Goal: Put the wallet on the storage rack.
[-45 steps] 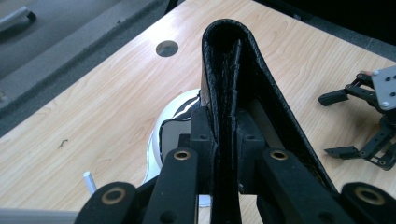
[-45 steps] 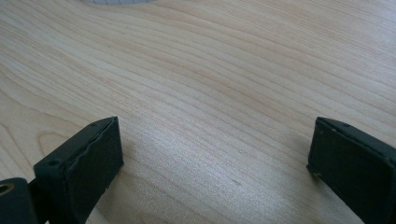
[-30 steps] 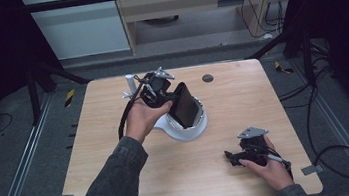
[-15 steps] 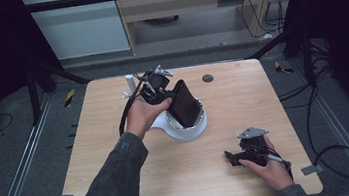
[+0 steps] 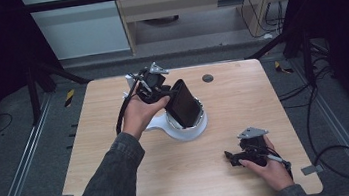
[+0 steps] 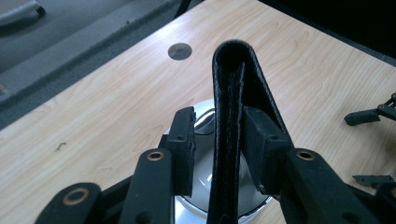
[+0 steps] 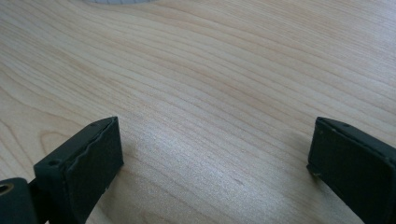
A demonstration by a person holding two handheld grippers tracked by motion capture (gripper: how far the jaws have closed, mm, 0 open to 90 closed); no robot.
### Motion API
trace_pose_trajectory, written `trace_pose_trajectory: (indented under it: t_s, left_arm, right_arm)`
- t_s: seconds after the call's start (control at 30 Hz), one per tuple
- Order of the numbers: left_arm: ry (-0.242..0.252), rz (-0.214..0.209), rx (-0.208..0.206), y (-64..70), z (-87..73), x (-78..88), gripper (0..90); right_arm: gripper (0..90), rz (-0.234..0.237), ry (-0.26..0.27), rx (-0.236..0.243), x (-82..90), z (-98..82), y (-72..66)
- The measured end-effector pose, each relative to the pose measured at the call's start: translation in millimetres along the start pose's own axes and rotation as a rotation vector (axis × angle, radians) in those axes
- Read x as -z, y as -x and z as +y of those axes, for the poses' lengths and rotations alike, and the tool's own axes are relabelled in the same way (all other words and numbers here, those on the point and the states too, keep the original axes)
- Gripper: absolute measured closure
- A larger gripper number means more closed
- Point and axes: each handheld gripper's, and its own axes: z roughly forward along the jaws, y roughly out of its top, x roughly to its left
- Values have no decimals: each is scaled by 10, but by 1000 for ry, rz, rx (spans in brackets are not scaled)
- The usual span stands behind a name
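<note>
High view, left tool (image 5: 169, 94) clamping a black wallet (image 5: 183, 104) upright over a white dish (image 5: 186, 129) mid-desk (image 5: 242, 94), right tool (image 5: 234, 156) gaping wide, near right.

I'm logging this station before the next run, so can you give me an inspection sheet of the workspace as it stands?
Surface: light wooden table, with a round grey insert near its far edge.
Job's things: a flat black case stands tilted in a white, silver-lined bowl.
Clutter: nothing seen.
Grippers: the left tool has the case between its jaws; one jaw touches it, and a gap shows at the other. The right tool is open, low over bare wood, near the right front corner.
Cables: a black cable hangs from the left tool; more lie on the floor at right.
Surroundings: grey floor, metal rails, dark frame, cabinets behind.
</note>
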Motion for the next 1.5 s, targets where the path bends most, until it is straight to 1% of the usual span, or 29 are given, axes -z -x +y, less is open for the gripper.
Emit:
trace_pose_trajectory:
  t_s: [0.03, 0.1, 0.3, 0.57, 0.6, 0.67, 0.73, 0.8, 0.9, 1.0, 1.07, 1.1, 1.2, 1.23, 1.3, 1.4, 1.47, 1.5]
  left_arm:
    - [15, 10, 0, 1, 5, 28, 639]
    - [37, 11, -7, 8, 23, 83, 627]
    - [49, 21, -29, 40, 41, 139, 603]
    - [75, 28, -40, 68, 68, 220, 598]
    - [78, 33, -45, 73, 74, 234, 598]
    - [92, 63, -52, 83, 87, 274, 613]
    - [109, 56, -50, 87, 101, 313, 614]
    - [120, 57, -58, 104, 112, 353, 609]
    - [136, 46, -64, 141, 116, 408, 597]
    - [139, 29, -78, 188, 113, 458, 585]
    - [141, 22, -81, 210, 116, 487, 581]
    - [147, 9, -73, 220, 123, 517, 578]
    - [148, 4, -67, 221, 129, 534, 570]
    - [144, -11, -62, 214, 131, 548, 557]
    - [145, -15, -55, 211, 128, 556, 546]
    - [129, -3, -68, 226, 115, 561, 524]
    - [122, -5, -70, 243, 101, 559, 480]
    - [116, -10, -67, 262, 82, 551, 436]
  right_arm:
    - [32, -1, 0, 0, 0, 0, 0]
    - [32, -1, 0, 0, 0, 0, 0]
    - [32, -1, 0, 0, 1, 0, -1]
    - [32, -1, -2, 1, 2, 0, -1]
    - [32, -1, -2, 1, 2, 0, -1]
    - [32, -2, -2, 1, 2, 0, -1]
    - [32, -2, -2, 1, 2, 0, -1]
    - [32, -2, -2, 1, 2, 0, -1]
    - [32, -1, 0, 1, 0, 0, -1]
    - [32, 0, 0, 0, 0, 0, -1]
    - [32, 0, -1, 0, 1, 0, -1]
    - [32, 0, -1, -1, 1, -1, -2]
    - [32, 0, -1, -1, 1, -1, -2]
    - [32, -1, -1, -1, 1, -1, -2]
    - [32, -1, -1, -1, 1, -1, -2]
    - [32, 0, -1, -1, 1, -1, -2]
    - [32, 0, -1, -1, 1, -1, -2]
    - [32, 0, -1, -1, 1, -1, -2]
